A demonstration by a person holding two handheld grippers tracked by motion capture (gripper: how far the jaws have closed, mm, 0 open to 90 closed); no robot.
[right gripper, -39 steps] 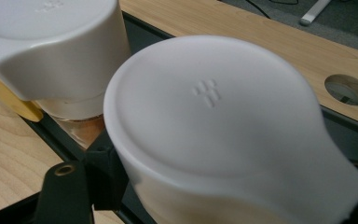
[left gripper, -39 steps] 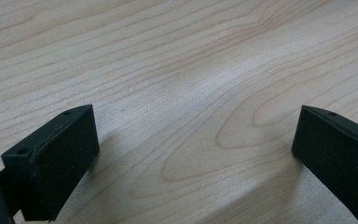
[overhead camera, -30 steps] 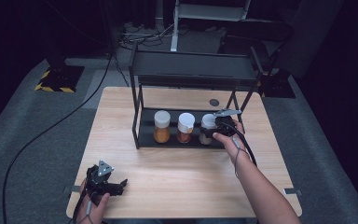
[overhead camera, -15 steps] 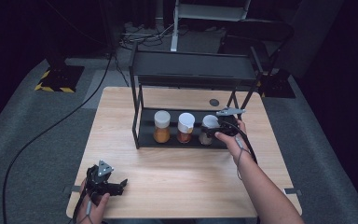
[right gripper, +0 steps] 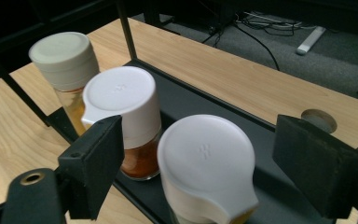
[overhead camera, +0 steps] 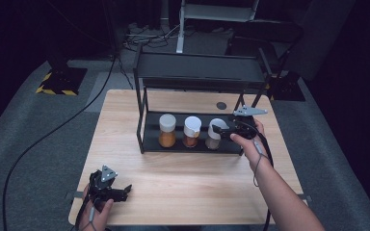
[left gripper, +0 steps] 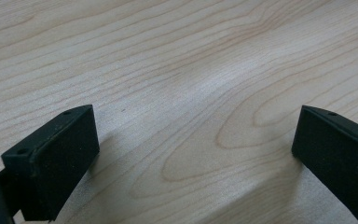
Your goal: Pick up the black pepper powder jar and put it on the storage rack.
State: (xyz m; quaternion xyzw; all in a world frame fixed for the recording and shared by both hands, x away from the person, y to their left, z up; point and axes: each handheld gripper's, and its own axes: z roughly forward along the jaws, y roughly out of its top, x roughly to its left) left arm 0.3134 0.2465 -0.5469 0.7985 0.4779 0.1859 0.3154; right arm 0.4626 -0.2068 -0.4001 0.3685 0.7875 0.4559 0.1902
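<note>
- Three spice jars stand upright in a row on the lower shelf of the black rack (overhead camera: 144, 122), spaced slightly apart.
- Left jar (overhead camera: 167, 130) has a rounder off-white cap; middle jar (overhead camera: 191, 131) has a white flip cap and orange-red contents.
- Rightmost jar (overhead camera: 215, 133) is the one in play. In the right gripper view its white cap (right gripper: 205, 163) sits between the jaws.
- Right gripper (overhead camera: 221, 131): jaws spread wide, one each side of that cap, clear gap both sides, no contact.
- Judgement: either the jar is just set down and released, or a pick is about to start; can't tell which.
- Left gripper (overhead camera: 121, 191): idle at the near left edge of the table (overhead camera: 192, 180), jaws spread, bare wood between them.
- Upper shelf contents can't be made out from here.
- If shelving: looks done, only withdrawal left. If picking: closing and lifting remain.
</note>
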